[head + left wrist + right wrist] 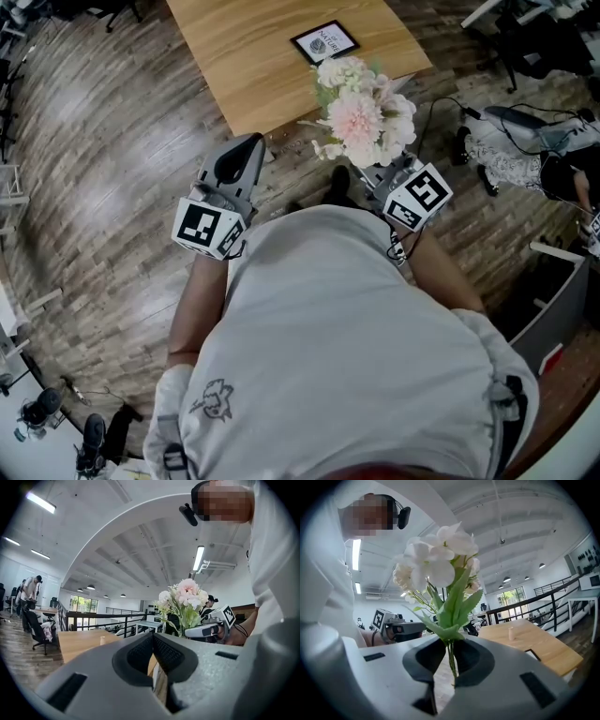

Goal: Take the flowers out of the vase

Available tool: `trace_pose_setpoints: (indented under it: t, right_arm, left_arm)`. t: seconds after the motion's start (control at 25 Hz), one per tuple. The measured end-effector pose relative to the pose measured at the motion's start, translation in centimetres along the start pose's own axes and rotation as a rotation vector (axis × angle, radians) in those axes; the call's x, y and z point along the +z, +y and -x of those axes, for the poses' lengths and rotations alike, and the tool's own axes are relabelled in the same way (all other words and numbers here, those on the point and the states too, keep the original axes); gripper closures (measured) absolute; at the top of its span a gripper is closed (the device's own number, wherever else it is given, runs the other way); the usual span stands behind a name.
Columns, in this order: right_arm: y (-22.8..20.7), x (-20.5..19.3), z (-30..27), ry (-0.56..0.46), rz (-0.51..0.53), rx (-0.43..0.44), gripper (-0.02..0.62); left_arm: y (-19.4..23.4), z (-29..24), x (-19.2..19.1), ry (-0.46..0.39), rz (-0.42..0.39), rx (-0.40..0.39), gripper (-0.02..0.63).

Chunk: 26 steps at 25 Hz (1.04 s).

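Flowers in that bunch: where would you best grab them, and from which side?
By the thin green stems just below the leaves, coming in level from the side. The blooms are wide and soft; the stems are bunched narrow and upright, which is where the right gripper clamps them.

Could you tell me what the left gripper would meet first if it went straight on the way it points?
Probably the wooden table: the left gripper points at its near edge, though it might pass just over the top.

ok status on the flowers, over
Right gripper shut on the flowers by the stems. Left gripper jaws together, empty. Flowers held in the air by the table, nothing blocking.
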State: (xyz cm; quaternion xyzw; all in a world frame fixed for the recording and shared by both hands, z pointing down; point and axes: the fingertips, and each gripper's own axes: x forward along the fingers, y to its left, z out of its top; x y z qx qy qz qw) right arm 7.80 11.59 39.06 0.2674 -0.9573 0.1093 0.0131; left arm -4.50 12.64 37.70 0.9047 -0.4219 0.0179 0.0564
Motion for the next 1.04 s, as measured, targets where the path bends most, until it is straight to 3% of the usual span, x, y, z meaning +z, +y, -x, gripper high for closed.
trace_pose_setpoints:
  t: [0.6, 1.04]
  right_arm:
    - [-0.04, 0.19, 0.25, 0.006, 0.01, -0.014, 0.543]
    - [-0.28, 0.09, 0.11, 0.009, 0.007, -0.006, 0.543]
  left_arm:
    - [-0.01, -0.61, 0.21, -0.019, 0.02, -0.023, 0.601]
    - [-0.24, -1.13, 0.22, -0.001, -0.016, -0.041, 0.601]
